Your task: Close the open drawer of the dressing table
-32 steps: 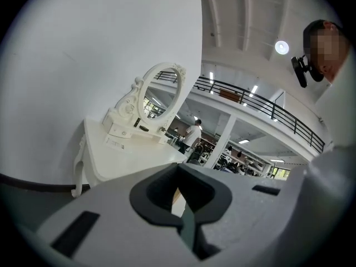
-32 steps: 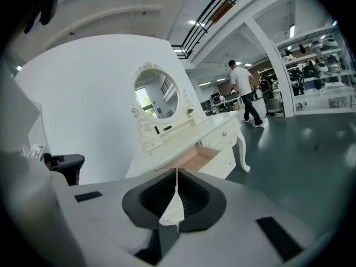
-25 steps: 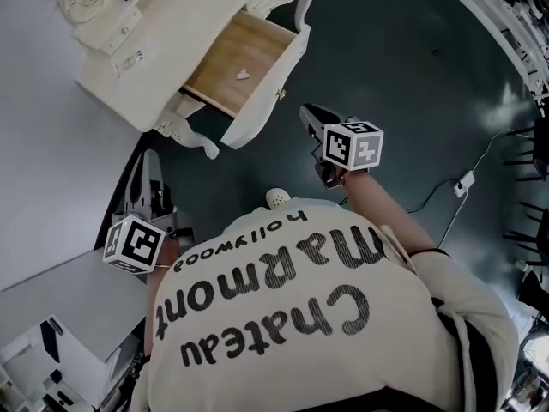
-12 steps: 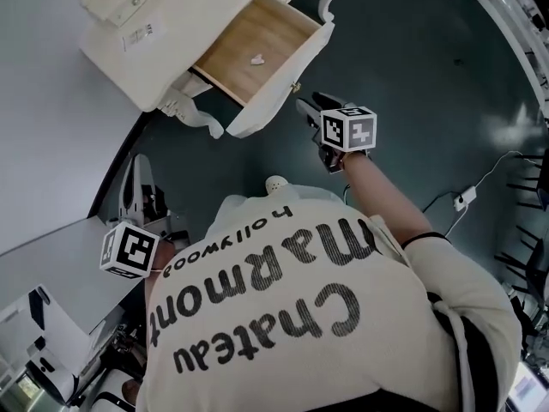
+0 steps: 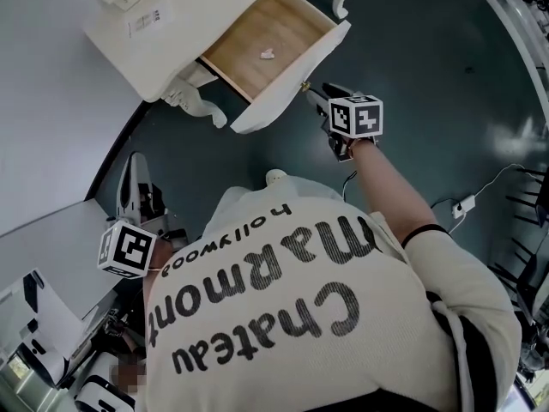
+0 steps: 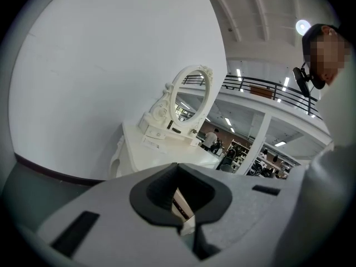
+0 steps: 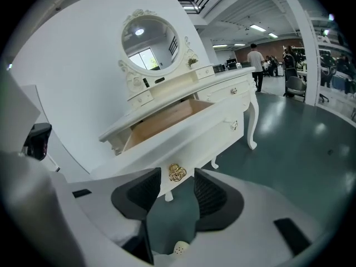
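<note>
Your right gripper (image 7: 178, 193) has just been opening. Its fingers now stand wide apart, and the brass handle (image 7: 177, 173) shows in the gap between them, apparently untouched. In the head view the drawer (image 5: 287, 84) stands well out of the dressing table (image 5: 163, 41) at 12 o'clock, with that gripper just beside its front at 1 o'clock. Your left gripper (image 6: 178, 177), fingers together on nothing, hangs at 8 o'clock, well apart from the job.

Watch three things:
- If you drive forward with the fingers astride the handle, it may wedge between them or take the whole push on its small fixing.
- If you press to one side of the handle, the drawer may skew on its runners and bind.
- If you shove hard, the table may skid on the smooth dark floor (image 5: 412, 84).

The table is cream-painted, glossy and hard, with carved scrollwork, curved legs (image 7: 253, 121) and an oval mirror (image 7: 150, 42). The drawer's inside is bare pale wood, and a small white thing (image 5: 268, 55) lies loose in it, likely to slide. The handle is a knotted, ornate bit of metal.
</note>
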Action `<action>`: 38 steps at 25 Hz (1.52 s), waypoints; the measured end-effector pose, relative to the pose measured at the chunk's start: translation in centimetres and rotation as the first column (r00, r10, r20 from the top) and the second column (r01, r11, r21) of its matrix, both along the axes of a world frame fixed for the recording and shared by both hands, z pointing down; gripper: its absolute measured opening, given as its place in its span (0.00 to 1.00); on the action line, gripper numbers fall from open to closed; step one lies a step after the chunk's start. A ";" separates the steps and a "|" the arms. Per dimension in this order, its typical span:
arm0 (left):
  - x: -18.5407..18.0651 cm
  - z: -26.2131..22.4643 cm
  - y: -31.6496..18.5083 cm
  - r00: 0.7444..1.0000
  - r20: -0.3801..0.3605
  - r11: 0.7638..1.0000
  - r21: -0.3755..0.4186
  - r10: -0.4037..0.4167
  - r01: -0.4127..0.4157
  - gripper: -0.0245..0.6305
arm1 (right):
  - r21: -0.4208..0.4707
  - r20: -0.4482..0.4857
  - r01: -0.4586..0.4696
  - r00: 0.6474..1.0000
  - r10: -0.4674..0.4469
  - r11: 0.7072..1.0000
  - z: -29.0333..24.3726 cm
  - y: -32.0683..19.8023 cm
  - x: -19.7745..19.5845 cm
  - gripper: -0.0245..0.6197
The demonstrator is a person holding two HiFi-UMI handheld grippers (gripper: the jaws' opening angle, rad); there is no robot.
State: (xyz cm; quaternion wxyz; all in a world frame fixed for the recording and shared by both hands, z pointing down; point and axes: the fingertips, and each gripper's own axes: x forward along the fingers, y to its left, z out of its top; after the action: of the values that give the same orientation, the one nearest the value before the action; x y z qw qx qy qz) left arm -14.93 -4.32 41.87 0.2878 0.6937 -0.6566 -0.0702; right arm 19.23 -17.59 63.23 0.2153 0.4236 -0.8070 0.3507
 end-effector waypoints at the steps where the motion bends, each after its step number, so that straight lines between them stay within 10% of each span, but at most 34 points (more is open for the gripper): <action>1: -0.1 0.1 0.0 1.000 0.001 1.000 -0.003 -0.004 0.004 0.05 | -0.003 -0.003 0.005 1.000 -0.005 1.000 0.2 -0.2 0.0 0.35; 17: -0.3 0.9 -1.2 1.000 0.005 0.999 -0.036 -0.007 0.007 0.05 | -0.029 -0.107 0.154 0.982 -0.156 0.988 3.0 -1.6 -2.3 0.26; 38: -3.4 1.7 -0.9 0.997 -0.008 0.996 -0.030 -0.080 0.080 0.05 | -0.053 -0.168 0.099 0.980 -0.107 0.994 3.6 -2.4 -3.1 0.25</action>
State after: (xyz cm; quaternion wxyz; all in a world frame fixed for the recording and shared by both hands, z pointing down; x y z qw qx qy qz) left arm -18.34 -5.21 43.55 0.2978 0.6621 -0.6836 -0.0750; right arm 16.17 -19.95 66.85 0.3108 0.4046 -0.7984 0.3196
